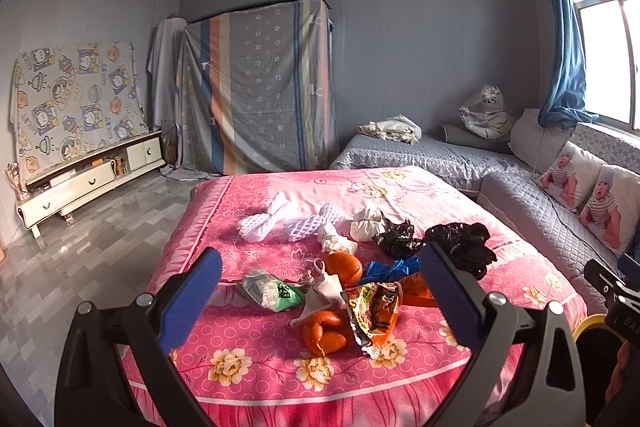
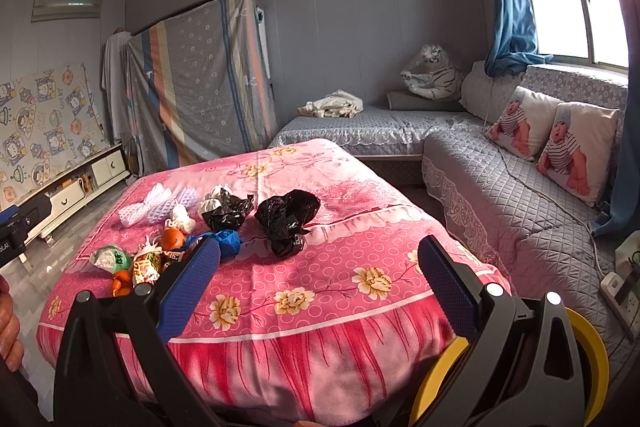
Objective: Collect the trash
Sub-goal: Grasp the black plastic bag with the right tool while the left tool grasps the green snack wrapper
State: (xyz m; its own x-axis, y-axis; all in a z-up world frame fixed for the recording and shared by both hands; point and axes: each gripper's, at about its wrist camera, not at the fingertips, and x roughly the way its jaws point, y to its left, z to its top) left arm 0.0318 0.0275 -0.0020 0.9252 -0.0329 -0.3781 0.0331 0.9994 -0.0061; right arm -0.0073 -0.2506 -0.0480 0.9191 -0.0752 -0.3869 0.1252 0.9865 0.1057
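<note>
Trash lies in a heap on a table under a pink flowered cloth (image 1: pixel 280 379). It holds orange peels (image 1: pixel 324 331), an orange snack wrapper (image 1: pixel 372 311), a green-white packet (image 1: pixel 272 291), a blue bag (image 1: pixel 388 269), two black bags (image 1: pixel 460 243), white tissues (image 1: pixel 336 239) and white foam nets (image 1: pixel 264 223). My left gripper (image 1: pixel 320 291) is open and empty, held above the near part of the heap. My right gripper (image 2: pixel 320 275) is open and empty over the cloth's front, right of the heap; the larger black bag (image 2: pixel 286 219) lies beyond it. A yellow bin rim (image 2: pixel 584 347) shows at lower right.
A grey quilted corner sofa (image 2: pixel 500 187) with two baby-print pillows (image 2: pixel 556 143) stands to the right, a toy tiger (image 2: pixel 436 75) at its corner. A white TV cabinet (image 1: pixel 80 183) is at left, a sheet-covered wardrobe (image 1: pixel 256 87) behind. A power strip (image 2: pixel 624 299) lies at right.
</note>
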